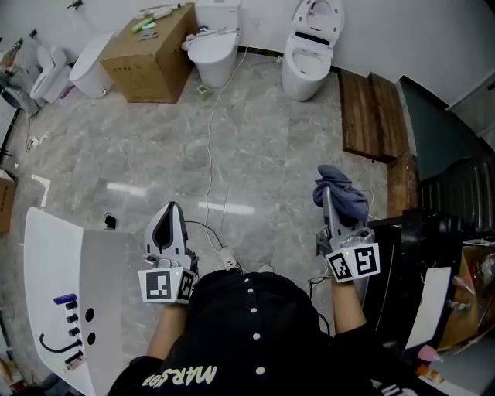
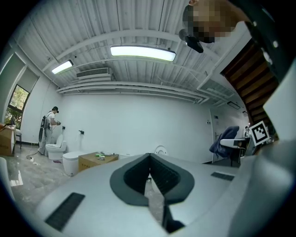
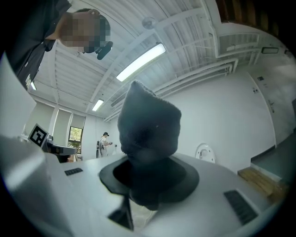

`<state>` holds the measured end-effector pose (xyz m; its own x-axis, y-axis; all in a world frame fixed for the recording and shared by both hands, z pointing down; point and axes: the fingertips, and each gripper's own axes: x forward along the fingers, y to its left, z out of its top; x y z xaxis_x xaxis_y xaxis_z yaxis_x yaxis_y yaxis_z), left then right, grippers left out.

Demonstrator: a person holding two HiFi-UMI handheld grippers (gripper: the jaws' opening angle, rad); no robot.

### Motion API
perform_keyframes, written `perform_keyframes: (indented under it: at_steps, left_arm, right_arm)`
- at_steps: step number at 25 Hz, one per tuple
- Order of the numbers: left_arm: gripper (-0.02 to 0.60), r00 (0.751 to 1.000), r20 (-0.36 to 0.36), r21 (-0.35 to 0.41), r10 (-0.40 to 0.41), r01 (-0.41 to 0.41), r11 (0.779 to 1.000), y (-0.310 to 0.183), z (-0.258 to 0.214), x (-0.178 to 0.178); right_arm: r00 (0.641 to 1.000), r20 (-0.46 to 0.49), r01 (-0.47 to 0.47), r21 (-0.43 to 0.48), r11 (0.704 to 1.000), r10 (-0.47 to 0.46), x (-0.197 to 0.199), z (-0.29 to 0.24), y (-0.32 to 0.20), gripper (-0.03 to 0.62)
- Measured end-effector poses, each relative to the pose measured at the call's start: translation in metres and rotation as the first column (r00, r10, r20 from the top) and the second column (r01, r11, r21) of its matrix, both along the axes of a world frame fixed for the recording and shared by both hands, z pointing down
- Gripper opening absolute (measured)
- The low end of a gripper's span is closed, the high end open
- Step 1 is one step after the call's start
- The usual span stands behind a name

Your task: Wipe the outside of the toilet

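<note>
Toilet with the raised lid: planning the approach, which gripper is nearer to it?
Right. The right gripper, shut on the cloth, is almost straight back from the toilet; the left gripper is farther, back and to its left.

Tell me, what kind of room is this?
Likely a showroom or training hall for bathroom fittings, not a real bathroom. Several toilets stand apart on a wide stone-look floor, a cardboard box sits beside one, and a cable trails across the floor.

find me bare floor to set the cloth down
Bare marble floor lies between the cardboard box and the left gripper, and between the white cable and the wooden planks. Crowded along the wall, around the toilets.
</note>
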<state>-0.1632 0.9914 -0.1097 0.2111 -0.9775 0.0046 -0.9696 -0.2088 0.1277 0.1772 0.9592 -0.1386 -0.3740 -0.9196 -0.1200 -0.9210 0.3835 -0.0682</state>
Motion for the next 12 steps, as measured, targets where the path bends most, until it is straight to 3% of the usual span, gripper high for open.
perform_keyframes:
  at_steps: [12]
  left_arm:
    - [0.009, 0.997, 0.012, 0.004, 0.071, -0.071, 0.997, -0.049, 0.011, -0.047]
  right_arm:
    - [0.997, -0.005, -0.075, -0.01, 0.997, 0.075, -0.032, 0.004, -0.029, 0.118]
